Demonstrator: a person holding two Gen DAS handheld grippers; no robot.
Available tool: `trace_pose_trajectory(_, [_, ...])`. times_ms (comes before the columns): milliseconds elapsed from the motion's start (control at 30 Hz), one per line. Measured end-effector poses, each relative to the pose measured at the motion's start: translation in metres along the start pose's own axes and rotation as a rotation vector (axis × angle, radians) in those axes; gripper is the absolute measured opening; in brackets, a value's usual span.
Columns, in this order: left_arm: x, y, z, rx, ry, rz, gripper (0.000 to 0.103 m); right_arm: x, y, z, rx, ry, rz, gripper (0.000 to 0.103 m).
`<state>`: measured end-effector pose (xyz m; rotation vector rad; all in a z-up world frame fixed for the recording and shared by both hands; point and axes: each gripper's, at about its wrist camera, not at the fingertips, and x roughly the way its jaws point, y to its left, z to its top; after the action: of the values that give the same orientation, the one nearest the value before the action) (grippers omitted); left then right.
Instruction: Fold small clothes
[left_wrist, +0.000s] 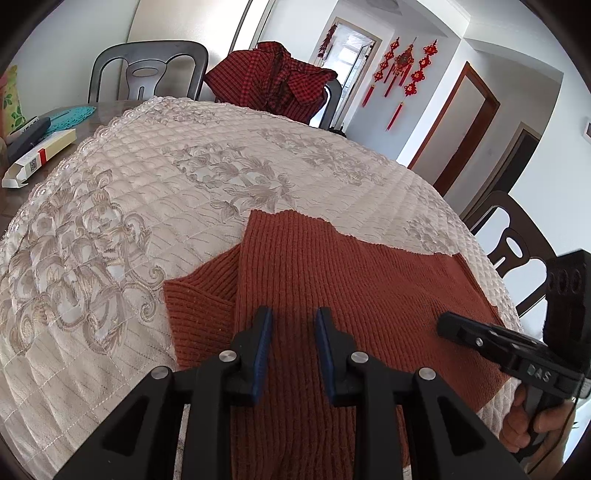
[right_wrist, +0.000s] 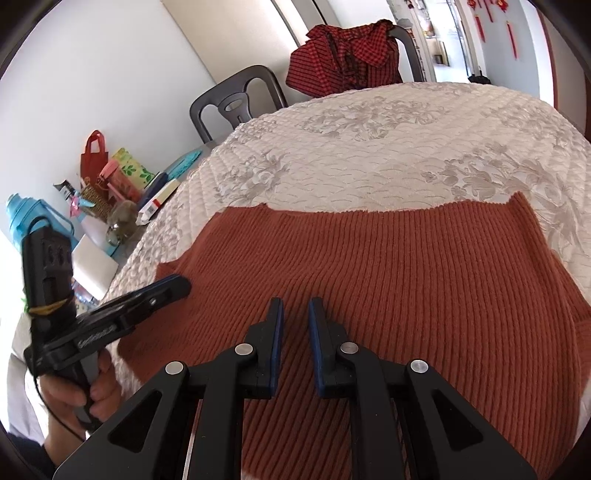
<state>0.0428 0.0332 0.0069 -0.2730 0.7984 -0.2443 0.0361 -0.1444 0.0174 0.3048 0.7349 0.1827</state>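
Both the left gripper (left_wrist: 293, 321) and the right gripper (right_wrist: 296, 312) hover with fingers slightly spread, gripping nothing, over the rust-red ribbed sweater (right_wrist: 388, 266), which lies flat near the front edge of the cream embroidered quilted tablecloth (left_wrist: 155, 177).

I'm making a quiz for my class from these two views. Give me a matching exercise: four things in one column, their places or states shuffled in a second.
Things:
1. rust-orange ribbed knit sweater
2. red-and-black checked garment
3. long cream cardboard box
4. left hand-held gripper

Places or states:
A. draped over a dark chair back
B. lying on bare tabletop beside the quilted cloth
C. spread flat on the cream quilted table cover
D. open above the knit, holding nothing

Pairs: 1-C, 2-A, 3-B, 4-D
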Motion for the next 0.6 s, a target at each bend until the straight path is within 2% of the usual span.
trace_pose_trajectory(267, [0.0, 0.001, 0.0, 0.003, 0.0, 0.004, 0.027, -0.011, 0.015, -0.027, -0.056, 0.012, -0.003, 0.014])
trace_pose_trajectory(600, [0.0, -0.002, 0.0, 0.014, 0.001, 0.021, 0.027, -0.018, 0.013, -0.038, -0.038, 0.003, 0.016, 0.014])
